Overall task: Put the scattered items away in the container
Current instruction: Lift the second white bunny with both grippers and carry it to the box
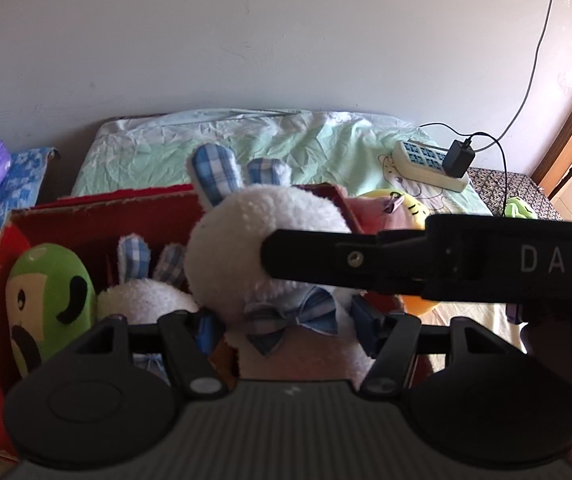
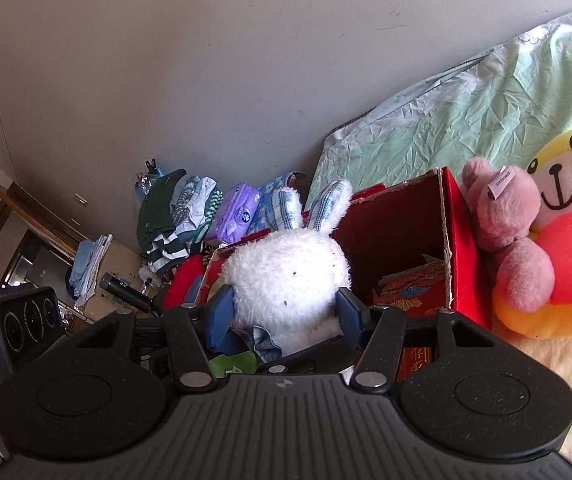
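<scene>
A white plush rabbit [image 2: 290,272] with blue checked ears and a bow tie hangs over the red cardboard box [image 2: 458,264]. My right gripper [image 2: 286,312] is shut on it, blue pads pressing both sides. In the left wrist view one right finger [image 1: 310,256] lies across the rabbit [image 1: 245,240]. My left gripper [image 1: 286,330] is open around the rabbit's lower body, with a gap showing at its left pad. Inside the box [image 1: 97,216] sit a green plush [image 1: 49,300] and a second white rabbit [image 1: 145,292]. A pink bear [image 2: 502,220] and a yellow bear [image 2: 570,216] lean against the box's right wall.
The box stands on a bed with a pale green sheet [image 1: 306,140] against a white wall. A power strip with a charger [image 1: 426,164] lies at the back right. A purple tissue pack [image 2: 237,212] and folded clothes [image 2: 173,216] are stacked to the left.
</scene>
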Tool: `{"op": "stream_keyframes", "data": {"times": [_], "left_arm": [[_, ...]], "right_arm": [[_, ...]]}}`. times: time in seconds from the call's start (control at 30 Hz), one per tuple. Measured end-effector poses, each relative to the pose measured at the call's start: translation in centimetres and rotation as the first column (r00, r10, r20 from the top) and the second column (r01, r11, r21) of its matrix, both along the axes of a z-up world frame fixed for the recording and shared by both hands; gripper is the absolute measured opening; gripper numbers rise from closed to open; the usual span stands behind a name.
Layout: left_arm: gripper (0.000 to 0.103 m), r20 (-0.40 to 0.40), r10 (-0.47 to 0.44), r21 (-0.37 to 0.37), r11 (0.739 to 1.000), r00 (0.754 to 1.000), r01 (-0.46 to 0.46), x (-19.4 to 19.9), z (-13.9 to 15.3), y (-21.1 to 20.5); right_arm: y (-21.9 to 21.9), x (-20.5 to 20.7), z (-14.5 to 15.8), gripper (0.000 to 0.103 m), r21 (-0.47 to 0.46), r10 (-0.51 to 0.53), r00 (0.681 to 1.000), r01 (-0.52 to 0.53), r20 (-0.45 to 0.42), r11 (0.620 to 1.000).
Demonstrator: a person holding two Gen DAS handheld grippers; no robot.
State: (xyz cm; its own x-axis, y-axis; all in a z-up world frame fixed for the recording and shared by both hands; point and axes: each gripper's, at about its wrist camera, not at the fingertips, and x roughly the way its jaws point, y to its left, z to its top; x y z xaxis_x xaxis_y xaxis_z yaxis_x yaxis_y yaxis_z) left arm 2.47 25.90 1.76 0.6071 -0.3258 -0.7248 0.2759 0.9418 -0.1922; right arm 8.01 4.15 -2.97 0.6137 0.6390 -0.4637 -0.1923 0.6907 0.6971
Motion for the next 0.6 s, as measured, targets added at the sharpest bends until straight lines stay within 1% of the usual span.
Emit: {"op": "stream_keyframes", "data": {"times": [0.17,0.33,0.5,0.6], "left_arm": [[0.064,-0.018,-0.007,0.007,1.000,1.000,0.007,0.1,-1.0,0.7],[0.064,-0.010,-0.027,0.005,1.000,1.000,0.027,-0.1,-1.5,1.3],[0.064,-0.018,-0.037,0.015,0.999,0.999,0.037,-0.2,-2.5,2.6],[0.064,-0.005,-0.038,0.016,0.999,0.999,0.039,-0.5,-2.6,3.5]], "right_arm": [[0.7,0.2,-0.5,0.058,-0.004,-0.001,1.000,0.001,-0.024,1.000],[1.7,0.5,-0.7,0.058,-0.015,0.005,0.999,-0.006,-0.036,1.000],[3.3,0.6,-1.2,0.058,-0.046,0.024,0.999,-0.026,-0.037,0.999],[4.1,0.5,-1.2,0.058,-0.052,0.036,0.999,-0.037,-0.019,0.998]]}}
